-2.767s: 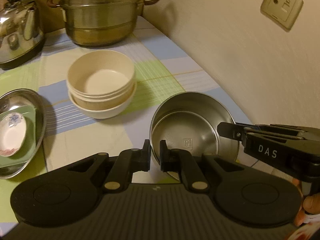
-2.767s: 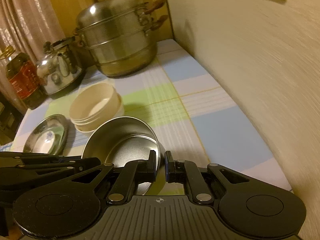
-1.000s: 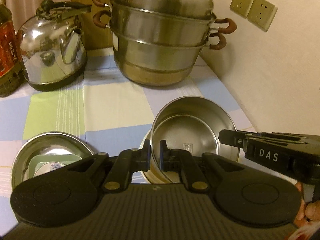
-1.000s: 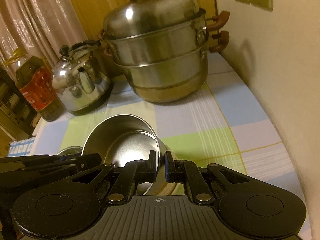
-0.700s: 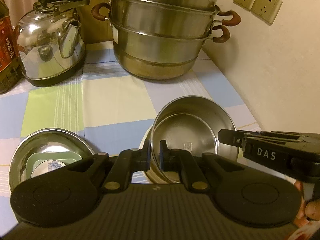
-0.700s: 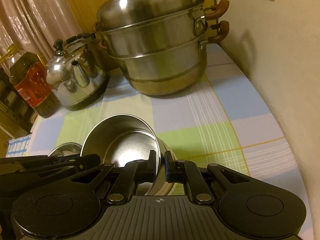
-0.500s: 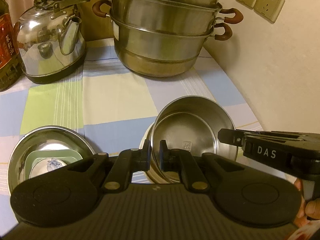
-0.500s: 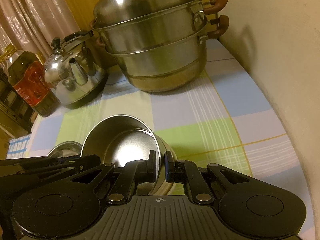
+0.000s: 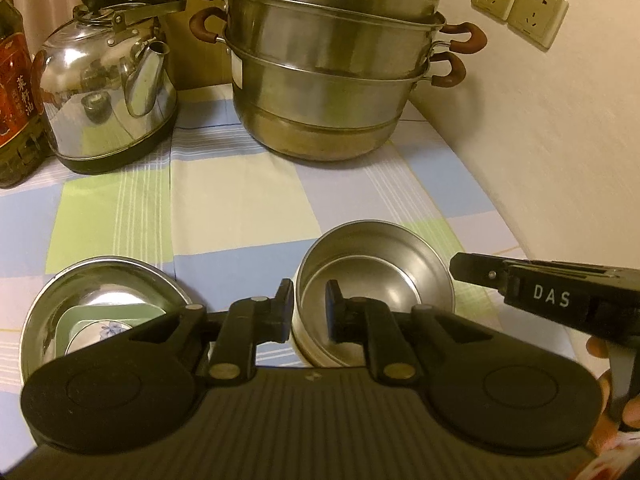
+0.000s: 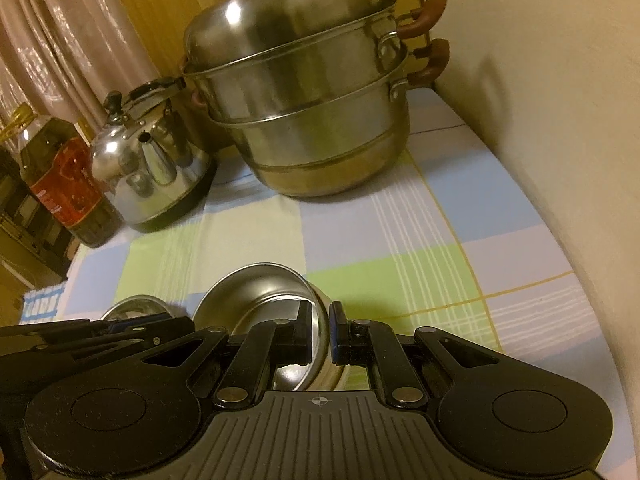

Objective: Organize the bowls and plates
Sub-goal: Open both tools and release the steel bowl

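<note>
Steel bowl (image 9: 374, 276), thin-walled and shiny, sits nested on other bowls near the tabletop's right edge, just beside the steel dish (image 9: 100, 280) that holds a green plate (image 9: 108, 318) and a small flowered saucer (image 9: 96, 334). The left tool (image 9: 308, 312) has its jaws parted a little, one either side of the bowl's near rim and seemingly clear of it (slack, I judge, not pinching). The right tool (image 10: 320, 330) straddles the opposite rim, jaws narrow; whether they press the metal I cannot tell.

Handling, as a judgement: the bowl looks light and stiff, but polished steel is slippery, so a rim pinch could slide or let the bowl swing. Best hold is the rolled rim, taken squarely at two opposite sides. The cream bowls beneath it are barely visible, and they look more fragile than the steel, so any lifting or setting down should be gentle.

The steamer (image 9: 332, 76) and kettle (image 9: 108, 96) stand at the far edge, well apart.
</note>
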The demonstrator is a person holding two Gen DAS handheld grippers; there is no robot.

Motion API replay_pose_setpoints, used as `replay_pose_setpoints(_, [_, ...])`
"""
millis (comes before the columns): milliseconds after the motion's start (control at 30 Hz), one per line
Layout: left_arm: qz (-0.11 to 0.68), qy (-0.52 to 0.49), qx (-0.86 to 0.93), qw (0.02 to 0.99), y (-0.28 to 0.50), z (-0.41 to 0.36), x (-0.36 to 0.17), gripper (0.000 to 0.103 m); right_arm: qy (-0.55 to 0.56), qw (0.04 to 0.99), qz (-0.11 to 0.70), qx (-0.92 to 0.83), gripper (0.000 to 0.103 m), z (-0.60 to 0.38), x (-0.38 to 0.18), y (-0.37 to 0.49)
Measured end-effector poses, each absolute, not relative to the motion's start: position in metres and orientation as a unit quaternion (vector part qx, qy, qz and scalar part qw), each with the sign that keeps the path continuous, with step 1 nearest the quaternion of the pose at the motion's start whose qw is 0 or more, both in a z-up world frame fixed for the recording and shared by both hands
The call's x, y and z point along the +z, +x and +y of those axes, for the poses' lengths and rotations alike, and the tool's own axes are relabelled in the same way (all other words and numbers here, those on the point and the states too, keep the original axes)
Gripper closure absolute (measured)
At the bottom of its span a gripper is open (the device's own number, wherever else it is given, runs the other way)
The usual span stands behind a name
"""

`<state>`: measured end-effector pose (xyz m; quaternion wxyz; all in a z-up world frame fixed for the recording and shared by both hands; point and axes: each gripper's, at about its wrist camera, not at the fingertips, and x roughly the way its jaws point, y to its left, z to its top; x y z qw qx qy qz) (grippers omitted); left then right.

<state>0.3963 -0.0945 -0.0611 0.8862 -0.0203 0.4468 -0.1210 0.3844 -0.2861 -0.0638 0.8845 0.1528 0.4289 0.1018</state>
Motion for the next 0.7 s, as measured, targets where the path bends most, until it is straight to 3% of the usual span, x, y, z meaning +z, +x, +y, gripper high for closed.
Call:
replay_pose_setpoints(400, [0.431, -0.039, -0.120, 0.894, 0.346, -0.075, -0.049, 0.089, 0.169, 0.892, 0.402, 0.118, 0.090, -0.296, -0.061, 0.338])
replay_pose_setpoints(467, [0.431, -0.042, -0.120, 0.893, 0.331, -0.069, -0.048, 0.087, 0.165, 0.893, 0.400, 0.125, 0.084, -0.295, -0.059, 0.323])
replay_pose_setpoints(533, [0.431, -0.044, -0.119, 0.893, 0.311, -0.064, -0.047, 0.086, 0.163, 0.893, 0.398, 0.135, 0.067, -0.295, -0.058, 0.305])
replay_pose_setpoints(600, [0.432, -0.045, -0.115, 0.893, 0.293, -0.059, -0.048, 0.086, 0.162, 0.893, 0.394, 0.145, 0.057, -0.294, -0.056, 0.287])
replay_pose_setpoints(700, [0.434, -0.047, -0.106, 0.893, 0.262, -0.053, -0.048, 0.086, 0.161, 0.891, 0.394, 0.157, 0.054, -0.293, -0.055, 0.258])
